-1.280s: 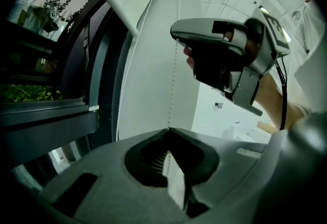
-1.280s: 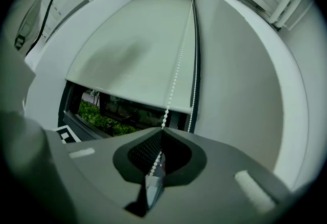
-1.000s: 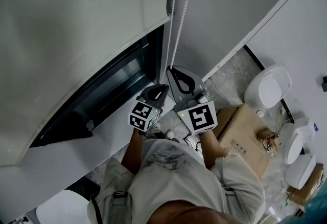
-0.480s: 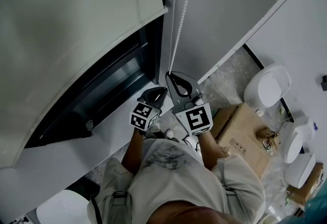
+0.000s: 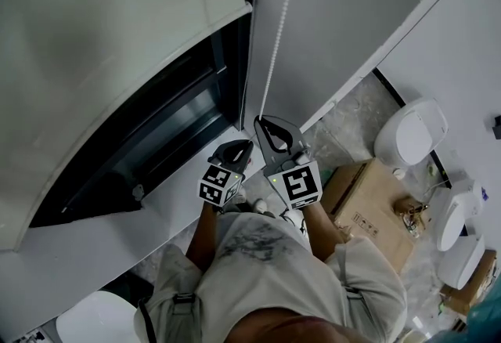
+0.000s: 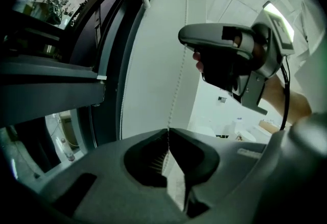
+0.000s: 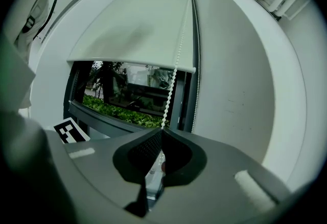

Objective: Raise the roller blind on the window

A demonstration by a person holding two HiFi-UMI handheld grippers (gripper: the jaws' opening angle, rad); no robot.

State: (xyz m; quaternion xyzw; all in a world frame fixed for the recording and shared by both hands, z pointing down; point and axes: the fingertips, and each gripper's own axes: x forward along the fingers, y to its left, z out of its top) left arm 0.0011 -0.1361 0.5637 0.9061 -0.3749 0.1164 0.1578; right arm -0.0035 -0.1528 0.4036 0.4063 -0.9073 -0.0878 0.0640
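Mid-pull: right tongs (image 7: 161,130) clamp the bead chain (image 7: 171,85), left tongs (image 6: 167,130) just below are opening on it (roller blind (image 7: 138,28) part-raised); next, probably regrip higher

1. A dark-framed window (image 5: 184,118) runs from eight o'clock up toward twelve below me, with a white sill (image 5: 94,236) along its lower edge.
2. Through its glass I see a green hedge (image 7: 115,110) and trees (image 7: 107,80) in daylight.
3. A plain white wall (image 5: 352,5) fills one o'clock. A second wall (image 5: 462,52) stands at three o'clock, with a dark skirting strip (image 5: 389,88) at its foot.
4. The floor (image 5: 352,118) is grey and mottled like stone.
5. On it at four o'clock lies a brown cardboard box (image 5: 376,204).
6. One white ceramic fixture (image 5: 411,134) stands at three o'clock, another pale fixture (image 5: 94,318) at seven.
7. Overhead, a ceiling light panel (image 6: 278,16) glows.
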